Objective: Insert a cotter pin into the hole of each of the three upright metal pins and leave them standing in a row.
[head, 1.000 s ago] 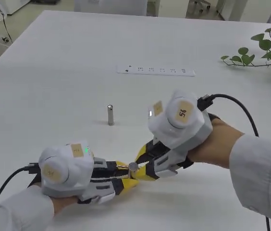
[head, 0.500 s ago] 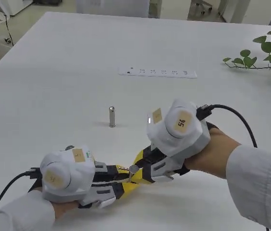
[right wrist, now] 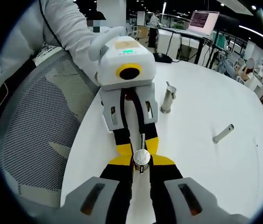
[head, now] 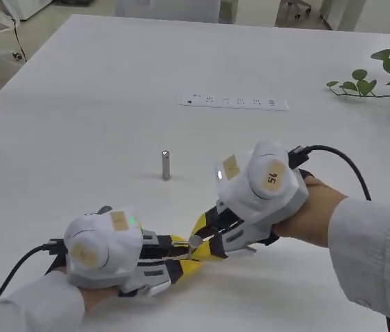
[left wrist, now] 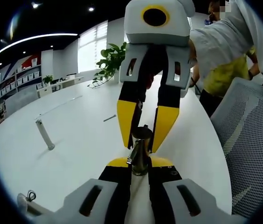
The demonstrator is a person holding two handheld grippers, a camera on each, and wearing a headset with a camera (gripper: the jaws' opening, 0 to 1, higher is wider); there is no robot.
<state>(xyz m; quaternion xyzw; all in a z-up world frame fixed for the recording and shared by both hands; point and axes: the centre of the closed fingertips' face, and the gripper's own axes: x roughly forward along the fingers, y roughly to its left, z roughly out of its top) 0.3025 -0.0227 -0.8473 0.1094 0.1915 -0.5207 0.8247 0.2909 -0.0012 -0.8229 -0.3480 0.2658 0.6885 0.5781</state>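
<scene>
My left gripper (head: 183,251) (left wrist: 140,163) is shut on a short metal pin (left wrist: 140,154) (head: 193,241), held upright just above the white table (head: 77,104). My right gripper (head: 205,242) (right wrist: 141,162) meets it from the opposite side, its yellow fingers (left wrist: 128,121) on either side of the pin's head (right wrist: 141,157). It seems shut on a thin cotter pin (right wrist: 142,140) at that head. A second metal pin (head: 166,165) (left wrist: 44,134) stands bare farther out. A third pin (right wrist: 169,98) (head: 104,209), with a ring at its top, stands beside the left gripper.
A loose cotter pin (left wrist: 109,118) lies on the table beyond the grippers. A white power strip (head: 233,103) sits toward the far side and a leafy plant (head: 382,72) at the far right. A mesh chair (left wrist: 248,135) stands by the near edge.
Both grippers stay joined at the same pin. Only the head camera has shifted a little.
</scene>
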